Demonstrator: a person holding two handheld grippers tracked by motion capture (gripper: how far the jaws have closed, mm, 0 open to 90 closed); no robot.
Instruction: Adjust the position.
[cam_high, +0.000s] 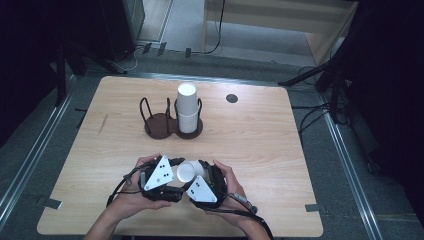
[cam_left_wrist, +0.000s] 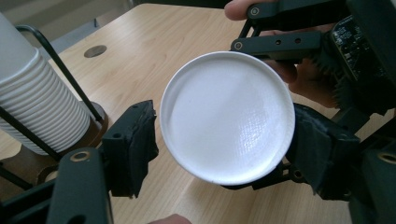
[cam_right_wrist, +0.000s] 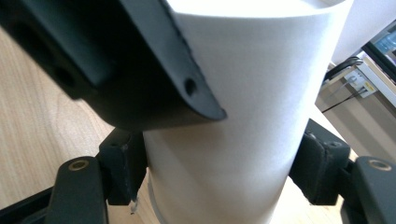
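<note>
Open counter (cam_high: 250, 140) L, R & at 6; rack blocks 12.
Wire cup holder (cam_high: 170, 120) w/ tall cup stack (cam_high: 187, 107) stands at 12 o'clock of both claws; wide bare wood at 3 & 9.

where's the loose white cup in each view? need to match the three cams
High view: the cup lies on its side, low centre, between the two grippers.
Left gripper view: centre, its round bottom faces the camera, between the jaws.
Right gripper view: centre, its side wall stands between the jaws, and the other gripper's jaw crosses it at upper left.
Shared landmark: the wooden table.
</note>
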